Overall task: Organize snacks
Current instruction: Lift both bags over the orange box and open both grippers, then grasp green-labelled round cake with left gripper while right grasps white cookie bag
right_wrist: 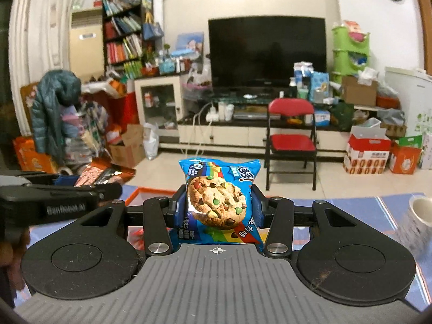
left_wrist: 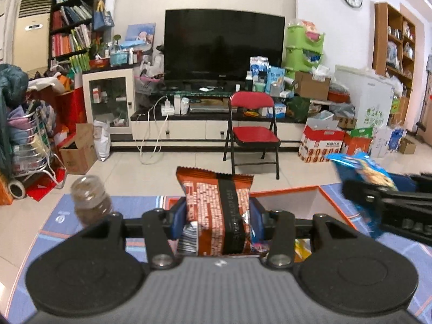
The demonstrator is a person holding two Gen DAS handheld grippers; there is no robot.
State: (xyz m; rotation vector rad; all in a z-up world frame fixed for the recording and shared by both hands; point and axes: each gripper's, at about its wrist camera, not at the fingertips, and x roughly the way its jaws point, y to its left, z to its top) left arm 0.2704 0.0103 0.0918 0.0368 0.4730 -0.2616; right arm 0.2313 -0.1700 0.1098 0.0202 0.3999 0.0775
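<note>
1. Left gripper (left_wrist: pixel 217 217): matte black body, two round black discs flanking a ribbed grey centre plate.
2. Black link arms fixed with silver round-head screws; blue pads line its fingers (left_wrist: pixel 177 220).
3. Right gripper (right_wrist: pixel 218 208): same build, a white crosshair mark on its grey plate, blue-padded fingers (right_wrist: pixel 257 208).
4. Left gripper's side bears pale lettering, seen from the right wrist.
</note>
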